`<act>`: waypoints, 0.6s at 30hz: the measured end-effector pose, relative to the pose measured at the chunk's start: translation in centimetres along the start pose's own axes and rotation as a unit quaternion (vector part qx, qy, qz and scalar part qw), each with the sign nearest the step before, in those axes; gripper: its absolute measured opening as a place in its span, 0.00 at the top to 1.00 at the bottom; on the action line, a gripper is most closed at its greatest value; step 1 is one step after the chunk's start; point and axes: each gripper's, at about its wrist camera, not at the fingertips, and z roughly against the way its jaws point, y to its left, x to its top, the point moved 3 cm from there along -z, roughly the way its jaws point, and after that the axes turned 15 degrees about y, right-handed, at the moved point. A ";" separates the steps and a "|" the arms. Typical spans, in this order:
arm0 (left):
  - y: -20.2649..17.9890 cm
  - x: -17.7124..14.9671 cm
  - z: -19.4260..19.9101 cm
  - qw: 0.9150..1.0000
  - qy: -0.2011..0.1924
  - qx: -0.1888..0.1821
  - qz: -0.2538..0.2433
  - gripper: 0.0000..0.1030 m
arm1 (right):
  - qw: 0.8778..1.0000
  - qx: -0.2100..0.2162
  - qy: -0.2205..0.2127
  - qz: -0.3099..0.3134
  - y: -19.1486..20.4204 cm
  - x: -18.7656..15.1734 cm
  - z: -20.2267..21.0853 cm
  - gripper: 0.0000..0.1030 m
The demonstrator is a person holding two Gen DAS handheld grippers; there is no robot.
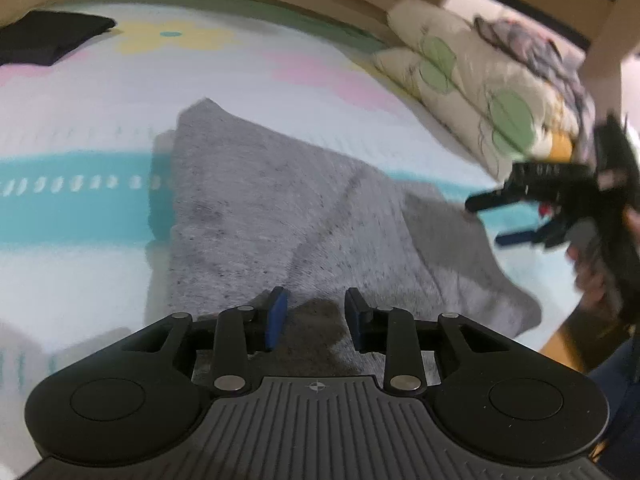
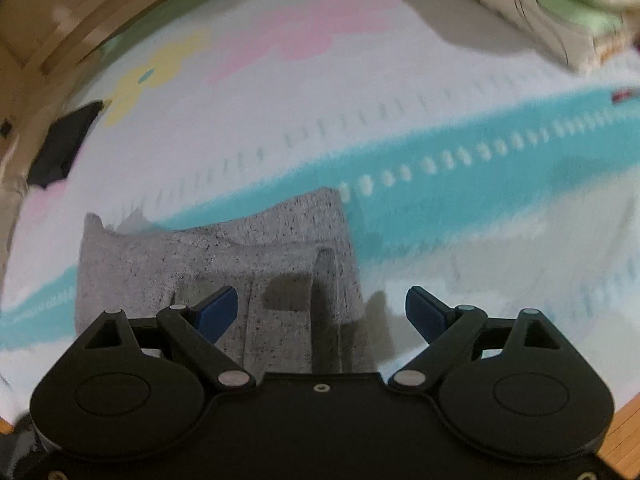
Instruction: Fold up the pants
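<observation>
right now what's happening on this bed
A person with a gripper in each hand is folding grey pants on a pastel bedspread. The pants lie partly folded. Both the left gripper and the right gripper are open above the cloth, gripping nothing. A dark folded garment lies farther off, a floral quilt alongside.

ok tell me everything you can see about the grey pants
The grey pants are a heathered, dark-flecked knit, soft and thick-looking. They lie already folded into a compact, layered shape on the pastel bedspread, across its teal stripe, with a diagonal seam and stepped edges showing. Both the left gripper and the right gripper are open above them; neither visibly grips the cloth.
</observation>
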 end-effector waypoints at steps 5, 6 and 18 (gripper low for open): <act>2.5 -0.6 2.7 0.995 -0.067 0.048 0.057 0.69 | 0.999 0.023 -0.011 -0.030 -0.6 0.2 -0.5 0.11; 3.2 -0.5 3.2 0.994 -0.065 0.051 0.075 0.69 | 0.999 0.019 -0.019 -0.031 -0.6 0.2 -0.5 0.11; 5.6 -2.9 1.8 0.988 0.010 0.010 0.153 0.64 | 0.997 -0.013 -0.059 0.050 3.3 0.0 -1.2 0.11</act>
